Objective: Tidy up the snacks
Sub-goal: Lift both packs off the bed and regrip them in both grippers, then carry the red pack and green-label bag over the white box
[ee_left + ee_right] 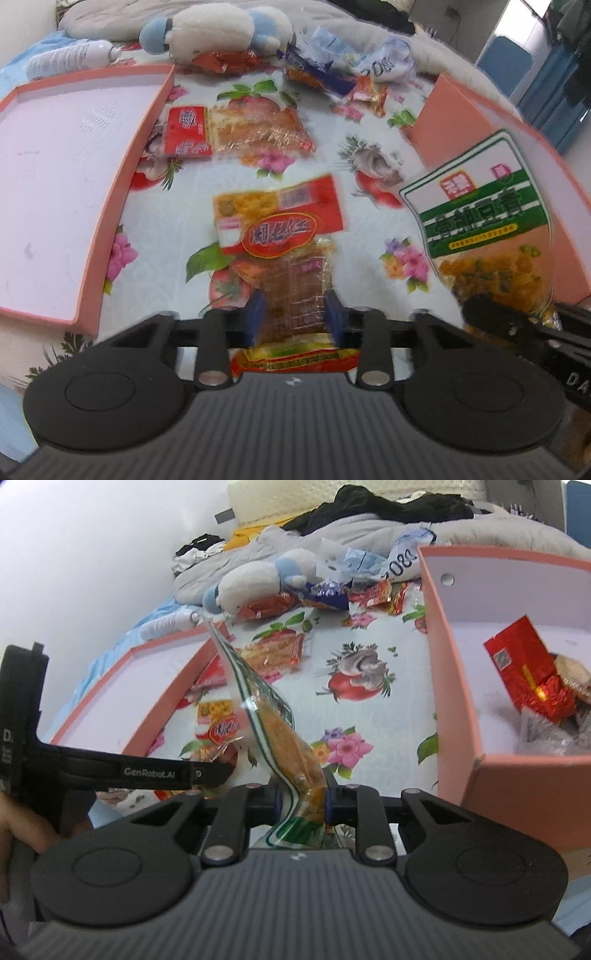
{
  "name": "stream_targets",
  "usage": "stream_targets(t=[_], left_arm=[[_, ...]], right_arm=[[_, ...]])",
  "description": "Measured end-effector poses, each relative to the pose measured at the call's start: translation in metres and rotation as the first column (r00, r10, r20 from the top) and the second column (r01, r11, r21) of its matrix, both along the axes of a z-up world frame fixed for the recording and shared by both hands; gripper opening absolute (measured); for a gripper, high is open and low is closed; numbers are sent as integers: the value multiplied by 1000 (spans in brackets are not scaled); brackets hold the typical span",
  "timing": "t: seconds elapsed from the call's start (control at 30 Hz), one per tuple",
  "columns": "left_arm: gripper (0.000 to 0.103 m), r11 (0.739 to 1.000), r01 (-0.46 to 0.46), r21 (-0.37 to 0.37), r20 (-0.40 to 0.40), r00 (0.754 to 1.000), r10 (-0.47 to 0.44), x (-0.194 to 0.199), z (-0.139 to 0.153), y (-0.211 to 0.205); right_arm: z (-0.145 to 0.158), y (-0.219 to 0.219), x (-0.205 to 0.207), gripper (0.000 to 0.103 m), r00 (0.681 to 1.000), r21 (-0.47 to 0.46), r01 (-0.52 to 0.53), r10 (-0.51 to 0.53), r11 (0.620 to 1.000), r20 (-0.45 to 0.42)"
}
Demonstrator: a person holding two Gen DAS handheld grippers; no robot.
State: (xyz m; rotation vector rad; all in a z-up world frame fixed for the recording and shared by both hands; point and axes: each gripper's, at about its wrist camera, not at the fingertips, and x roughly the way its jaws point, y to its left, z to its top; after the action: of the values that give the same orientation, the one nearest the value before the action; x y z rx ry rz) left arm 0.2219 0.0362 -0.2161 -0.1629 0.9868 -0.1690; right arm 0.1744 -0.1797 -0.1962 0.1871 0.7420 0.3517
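The red snack packet (291,258) is pinched by the left gripper (293,314) fingers above the floral bedsheet (332,177), while the green snack packet (280,738) is pinched by the right gripper (301,794) fingers beside the pink box (461,701).

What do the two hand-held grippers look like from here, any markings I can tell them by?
Both look alike: matte black bodies with a ribbed top plate, two round discs, silver pivot pins and blue pads on the fingers. The left hand-held gripper shows, in the right wrist view, white "GenRobot.AI" lettering along its side. The right hand-held gripper shows no lettering here. No cables or sleeves visible.
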Motion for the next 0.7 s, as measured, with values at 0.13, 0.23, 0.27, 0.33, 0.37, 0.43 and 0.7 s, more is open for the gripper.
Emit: stream_targets(t=[0.13, 0.23, 0.27, 0.33, 0.37, 0.43, 0.7], left_arm=[[32, 999, -20, -29, -5, 1000, 20, 2, 3, 0], [24, 999, -31, -36, 6, 999, 32, -2, 7, -2], [23, 999, -31, -40, 7, 999, 31, -3, 8, -2], [15, 998, -36, -50, 11, 999, 36, -6, 12, -3], [15, 998, -37, -53, 16, 999, 38, -8, 14, -4], [15, 998, -40, -57, 27, 999, 41, -12, 19, -5], [12, 993, -32, -114, 60, 997, 39, -24, 49, -12]], right_arm=[[12, -1, -4, 23, 999, -6, 19, -19, 1000, 29], [17, -5, -6, 22, 999, 1, 33, -33, 999, 38], [19, -7, -7, 22, 999, 8, 38, -38, 999, 39], [22, -10, -8, 22, 998, 9, 46, -46, 999, 44], [23, -11, -8, 22, 998, 8, 47, -48, 999, 46], [26, -12, -9, 22, 998, 8, 51, -51, 999, 47], [43, -15, -16, 22, 996, -3, 73, -73, 997, 51]])
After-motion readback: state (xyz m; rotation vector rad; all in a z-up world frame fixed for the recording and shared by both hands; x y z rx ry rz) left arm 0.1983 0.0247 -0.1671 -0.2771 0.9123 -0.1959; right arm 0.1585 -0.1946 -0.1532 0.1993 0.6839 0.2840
